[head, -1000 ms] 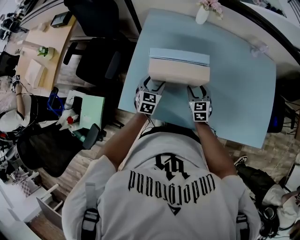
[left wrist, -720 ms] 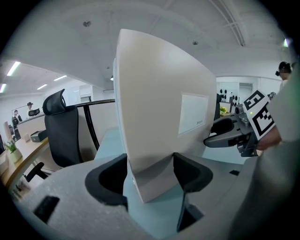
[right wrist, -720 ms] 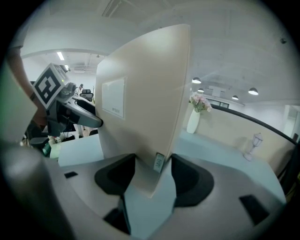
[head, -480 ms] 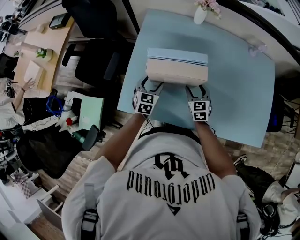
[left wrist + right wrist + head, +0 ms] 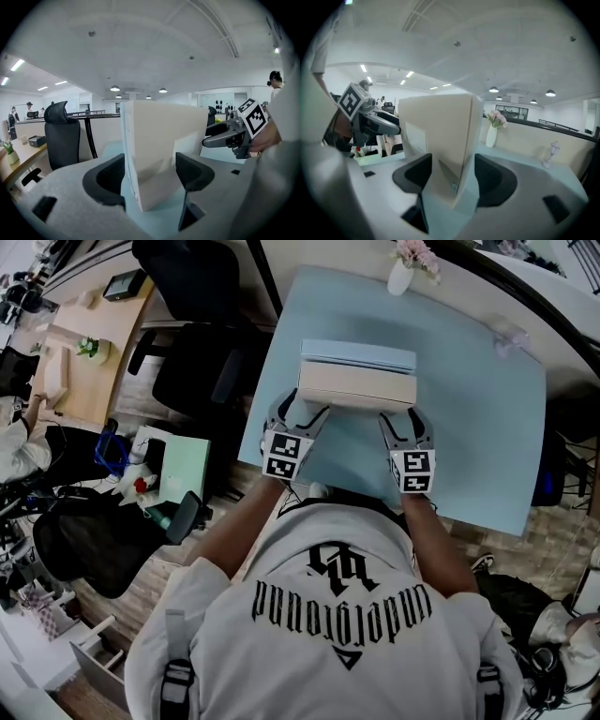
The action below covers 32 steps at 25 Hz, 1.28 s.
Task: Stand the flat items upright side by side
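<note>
1. Head view: The flat items stood upright as one block near the middle of the pale blue surface. The block's broad beige face was turned toward the person, and a pale blue strip ran along its far top. The left gripper sat at the block's near left corner and the right gripper at its near right corner. A vase stood well apart at the far edge. The standing-up looked done, and what remained was probably only drawing both grippers clear without tipping the block. Whether either gripper touched the block could not be read from above.

2. Left gripper view: The fingers stood wide apart and had just been opening. The block's left near corner rose between them. The left finger lay just beside that edge and the right one was clear of the face. Neither pressed, so this gripper held nothing. A paler rectangle on the beige face might be a label, but it was too plain to tell. The block's foot was partly hidden behind the fingers.

3. Right gripper view: These fingers were also wide apart and had just been opening, with the block's right near corner between them and nothing clamped. Beside the beige face a paler blue side showed, which suggested at least two items side by side. The exact count could not be made out, and the block's far side was hidden in every view.
</note>
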{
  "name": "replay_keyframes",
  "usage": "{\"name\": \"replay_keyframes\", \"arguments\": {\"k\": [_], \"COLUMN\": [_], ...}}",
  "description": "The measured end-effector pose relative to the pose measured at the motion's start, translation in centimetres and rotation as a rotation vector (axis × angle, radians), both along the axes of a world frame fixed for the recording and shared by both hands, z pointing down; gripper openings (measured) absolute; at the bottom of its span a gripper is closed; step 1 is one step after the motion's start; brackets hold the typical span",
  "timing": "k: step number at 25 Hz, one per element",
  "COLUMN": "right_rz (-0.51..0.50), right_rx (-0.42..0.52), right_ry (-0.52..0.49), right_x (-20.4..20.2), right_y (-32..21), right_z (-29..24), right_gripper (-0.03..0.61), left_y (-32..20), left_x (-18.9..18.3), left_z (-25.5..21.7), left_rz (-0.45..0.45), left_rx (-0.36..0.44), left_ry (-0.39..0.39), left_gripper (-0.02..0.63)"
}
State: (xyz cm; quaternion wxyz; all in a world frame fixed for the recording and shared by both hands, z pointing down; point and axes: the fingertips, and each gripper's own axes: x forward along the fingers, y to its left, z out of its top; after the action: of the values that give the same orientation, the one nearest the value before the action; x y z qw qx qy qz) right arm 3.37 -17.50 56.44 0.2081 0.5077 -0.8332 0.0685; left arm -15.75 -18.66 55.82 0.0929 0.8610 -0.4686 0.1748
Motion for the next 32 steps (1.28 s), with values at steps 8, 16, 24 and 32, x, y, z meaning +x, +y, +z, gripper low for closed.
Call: {"name": "replay_keyframes", "arguments": {"k": [8, 16, 24, 32], "right_rz": [0.021, 0.022, -0.069, -0.161], "right_rx": [0.118, 0.2, 0.252, 0.276], "right_ry": [-0.1, -0.11, -0.117, -0.193], "right_x": [-0.7, -1.2, -2.2, -0.4], "right_y": [2.2, 3.5, 7.2, 10.9], "right_z": [-7.7, -11.8, -16.0, -19.1], "right_gripper": [0.287, 0.265, 0.079, 0.005], "left_y": [2.3, 3.3, 5.7, 10.8], "left_x": [-1.8, -2.7, -2.5, -0.8], "left_z": [-6.6, -10.2, -13.9, -16.2], "left_rz": [-0.007, 0.003, 0.03, 0.035], "left_rx": [0.107, 0.191, 0.221, 0.27], "left_ry": [0.04, 0.049, 0.103, 0.124], "left_gripper": [0.348, 0.345, 0.125, -0.002]}}
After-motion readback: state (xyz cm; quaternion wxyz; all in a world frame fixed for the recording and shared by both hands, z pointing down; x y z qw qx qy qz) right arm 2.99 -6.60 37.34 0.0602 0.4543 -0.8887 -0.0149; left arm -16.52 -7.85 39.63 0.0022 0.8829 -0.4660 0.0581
